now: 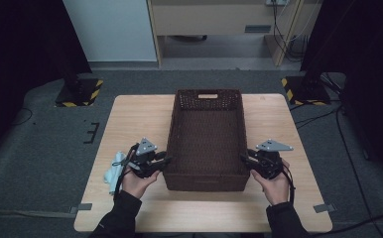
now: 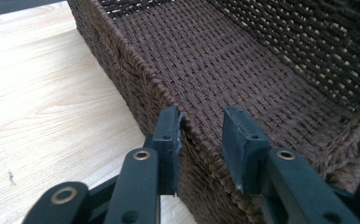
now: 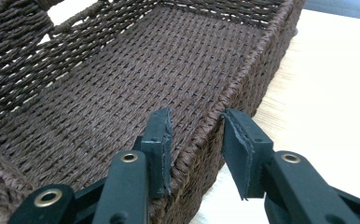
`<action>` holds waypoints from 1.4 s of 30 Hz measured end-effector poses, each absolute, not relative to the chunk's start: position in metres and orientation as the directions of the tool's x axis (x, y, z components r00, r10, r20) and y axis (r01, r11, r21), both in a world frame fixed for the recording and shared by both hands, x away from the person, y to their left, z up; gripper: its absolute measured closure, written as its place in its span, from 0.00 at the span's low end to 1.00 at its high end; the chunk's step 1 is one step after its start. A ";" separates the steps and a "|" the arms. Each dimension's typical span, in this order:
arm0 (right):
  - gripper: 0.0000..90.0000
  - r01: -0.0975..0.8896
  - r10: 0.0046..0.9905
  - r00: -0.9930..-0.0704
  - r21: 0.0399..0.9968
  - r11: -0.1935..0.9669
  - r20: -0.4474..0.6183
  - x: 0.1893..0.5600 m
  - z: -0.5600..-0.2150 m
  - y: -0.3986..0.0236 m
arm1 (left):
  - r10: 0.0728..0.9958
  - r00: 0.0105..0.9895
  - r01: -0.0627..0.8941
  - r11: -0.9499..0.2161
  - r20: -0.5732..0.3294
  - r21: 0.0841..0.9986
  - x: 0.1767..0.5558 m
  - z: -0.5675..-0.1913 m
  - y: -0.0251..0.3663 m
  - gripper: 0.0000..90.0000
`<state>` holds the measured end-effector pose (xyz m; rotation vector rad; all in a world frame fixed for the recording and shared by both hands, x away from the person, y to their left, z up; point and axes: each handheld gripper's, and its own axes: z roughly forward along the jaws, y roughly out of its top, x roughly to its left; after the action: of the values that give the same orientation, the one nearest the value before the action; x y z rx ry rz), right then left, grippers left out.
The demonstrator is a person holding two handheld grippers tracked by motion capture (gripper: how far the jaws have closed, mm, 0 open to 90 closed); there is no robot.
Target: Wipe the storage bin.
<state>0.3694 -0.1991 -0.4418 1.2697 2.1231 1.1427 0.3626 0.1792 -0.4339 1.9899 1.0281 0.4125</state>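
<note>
While the brown woven basket (image 1: pixel 207 139) lies at the middle of the wooden table (image 1: pixel 130 119) with its long axis running from 6 to 12 o'clock, the two grippers bracket its near end from either flank. The left gripper (image 1: pixel 163 161) sits at the basket's 8 o'clock, jaws pointing toward 3 o'clock across the left long wall; the right gripper (image 1: pixel 245 159) sits at its 4 o'clock, jaws pointing toward 9 o'clock across the right long wall. Each hand is equally near its own wall, so neither has the advantage.

In the left gripper view, the left gripper (image 2: pixel 201 128) straddles the rim, one jaw outside the wall and one inside; the jaws stand partly open, with a gap showing on the inner side, so the wall is between them but not yet pinched. In the right gripper view, the right gripper (image 3: pixel 197 130) straddles its rim the same way, a gap on the outer side, nothing gripped.

The coming move, I judge, turns on each rim running crosswise between its jaws: a further squeeze should clamp both walls for a level two-handed lift. A pale cloth (image 1: pixel 115 168) lies at 9 o'clock of the left hand.
</note>
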 end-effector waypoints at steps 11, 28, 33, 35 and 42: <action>0.71 0.519 0.870 -0.492 0.816 0.256 0.040 0.367 -0.434 -0.206 | 0.778 0.626 0.504 -0.345 -0.059 0.792 0.349 -0.432 0.166 0.71; 0.74 0.532 0.900 -0.435 0.810 0.248 0.011 0.371 -0.435 -0.217 | 0.744 0.665 0.482 -0.361 -0.065 0.798 0.342 -0.432 0.154 0.61; 0.86 0.556 0.901 -0.433 0.793 0.251 0.018 0.366 -0.430 -0.220 | 0.738 0.673 0.473 -0.367 -0.059 0.801 0.339 -0.432 0.149 0.61; 0.88 0.562 0.905 -0.424 0.792 0.237 0.030 0.368 -0.431 -0.221 | 0.730 0.682 0.459 -0.375 -0.049 0.805 0.338 -0.432 0.147 0.60; 0.86 0.542 0.918 -0.396 0.808 0.231 0.003 0.374 -0.435 -0.225 | 0.708 0.705 0.423 -0.377 -0.038 0.824 0.337 -0.425 0.152 0.53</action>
<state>0.3738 -0.2255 -0.4355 1.3364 2.0281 1.0342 0.3374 0.1516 -0.4251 2.0238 0.8651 0.4056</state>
